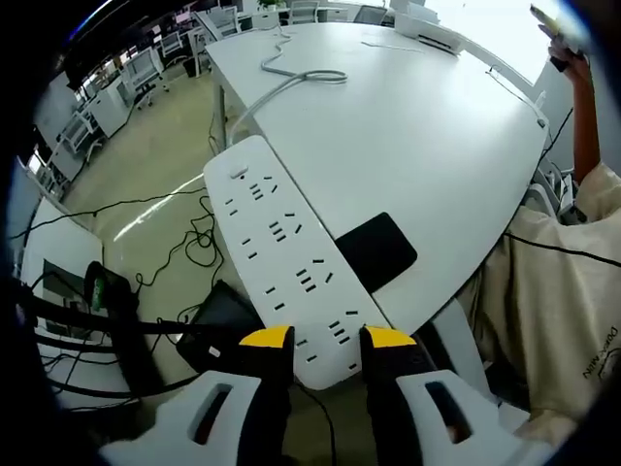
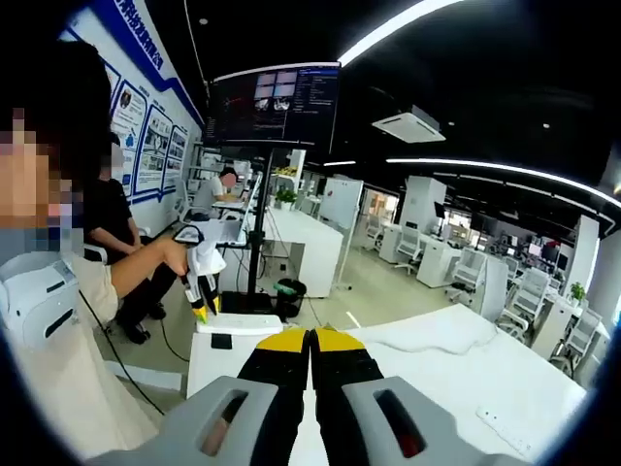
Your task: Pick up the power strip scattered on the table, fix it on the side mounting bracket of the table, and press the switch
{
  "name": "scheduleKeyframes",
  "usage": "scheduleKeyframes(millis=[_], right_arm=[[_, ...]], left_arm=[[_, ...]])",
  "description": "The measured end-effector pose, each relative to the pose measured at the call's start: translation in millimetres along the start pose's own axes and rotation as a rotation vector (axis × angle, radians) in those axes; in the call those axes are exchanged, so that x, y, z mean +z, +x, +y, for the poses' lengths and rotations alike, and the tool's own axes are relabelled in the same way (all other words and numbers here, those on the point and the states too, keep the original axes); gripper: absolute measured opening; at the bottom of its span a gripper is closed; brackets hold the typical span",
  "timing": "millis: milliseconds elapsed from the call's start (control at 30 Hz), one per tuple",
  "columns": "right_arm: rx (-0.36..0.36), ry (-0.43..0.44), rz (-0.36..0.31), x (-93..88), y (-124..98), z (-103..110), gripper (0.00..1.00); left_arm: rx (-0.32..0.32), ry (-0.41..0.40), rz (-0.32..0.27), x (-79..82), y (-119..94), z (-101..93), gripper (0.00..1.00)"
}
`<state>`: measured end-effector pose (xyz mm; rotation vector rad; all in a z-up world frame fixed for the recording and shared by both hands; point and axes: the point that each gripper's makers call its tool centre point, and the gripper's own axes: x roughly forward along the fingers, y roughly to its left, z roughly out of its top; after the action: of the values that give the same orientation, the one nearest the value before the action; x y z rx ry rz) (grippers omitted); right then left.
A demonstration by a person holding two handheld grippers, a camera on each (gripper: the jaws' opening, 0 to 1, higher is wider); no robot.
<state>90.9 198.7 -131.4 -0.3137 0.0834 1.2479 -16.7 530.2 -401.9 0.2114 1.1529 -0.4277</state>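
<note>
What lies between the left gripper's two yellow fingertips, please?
The near end of the white power strip sits between them, seen in the left gripper view; the left gripper clamps it beside the table.

R gripper (image 2: pixel 310 342) jaws closed over white table (image 2: pixel 466 374); L gripper (image 2: pixel 199 309) grips power strip (image 2: pixel 238 325).

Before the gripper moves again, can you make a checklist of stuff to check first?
1. Left gripper holds the power strip: ok, yellow tips clamp its near end.
2. Strip lifted off the table: ok, it hangs past the table edge over the floor.
3. Cord free: cannot tell, the grey cable lies looped on the table.
4. Side mounting bracket found: cannot tell.
5. Right gripper free for the switch: ok, shut on nothing.
6. Black pad clear of the strip: cannot tell.
</note>
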Motion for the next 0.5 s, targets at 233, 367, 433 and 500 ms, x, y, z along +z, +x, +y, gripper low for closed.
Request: scheduleKeyframes(millis=[233, 367, 433, 500], right_arm=[[0.04, -0.004, 0.003, 3.9, 20, 6, 0.0], [0.063, -0.015, 0.004, 9.7, 31, 10, 0.0], [0.075, -0.022, 0.008, 13.1, 37, 12, 0.0], [0.096, -0.027, 0.016, 16.5, 44, 15, 0.0]], left_arm=[[-0.013, -0.008, 0.001, -0.1, 0, 1.9, 0.34], [-0.017, -0.005, -0.001, 0.3, 1, 1.3, 0.34], [-0.018, -0.005, 0.004, 0.4, 1, 1.1, 0.34], [-0.02, -0.004, 0.01, 0.5, 1, 0.9, 0.34]])
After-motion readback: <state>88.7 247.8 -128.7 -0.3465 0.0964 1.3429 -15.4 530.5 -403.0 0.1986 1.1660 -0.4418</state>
